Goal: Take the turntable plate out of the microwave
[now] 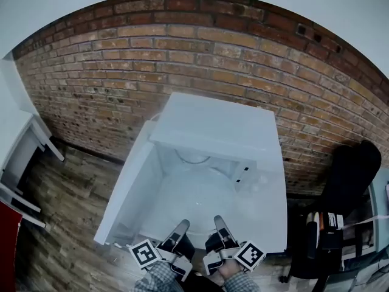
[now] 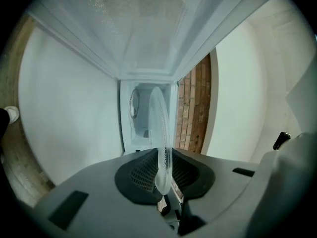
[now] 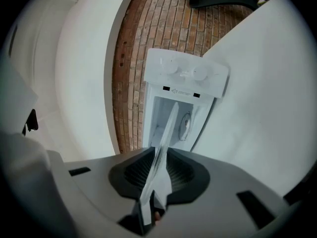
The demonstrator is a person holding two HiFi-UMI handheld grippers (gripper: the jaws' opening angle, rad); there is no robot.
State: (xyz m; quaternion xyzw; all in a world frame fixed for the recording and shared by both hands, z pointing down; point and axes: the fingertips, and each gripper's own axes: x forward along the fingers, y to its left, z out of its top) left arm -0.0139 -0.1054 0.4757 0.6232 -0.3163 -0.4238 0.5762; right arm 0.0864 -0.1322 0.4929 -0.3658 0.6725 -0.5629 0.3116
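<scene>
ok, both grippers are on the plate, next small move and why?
Probably draw the glass plate straight back, level, away from the microwave. The left gripper and right gripper are each shut on its near edge; its far edge points at the open front, so a tilt or sideways swing might clip it.

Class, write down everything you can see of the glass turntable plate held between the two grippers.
The turntable plate is thin, clear glass with a rounded rim and a faint dotted texture near its edge. Both gripper views show it edge-on. The left gripper and the right gripper each clamp its near rim between dark pads. It stretches from the jaws toward the open microwave. In the head view it is almost invisible.
</scene>
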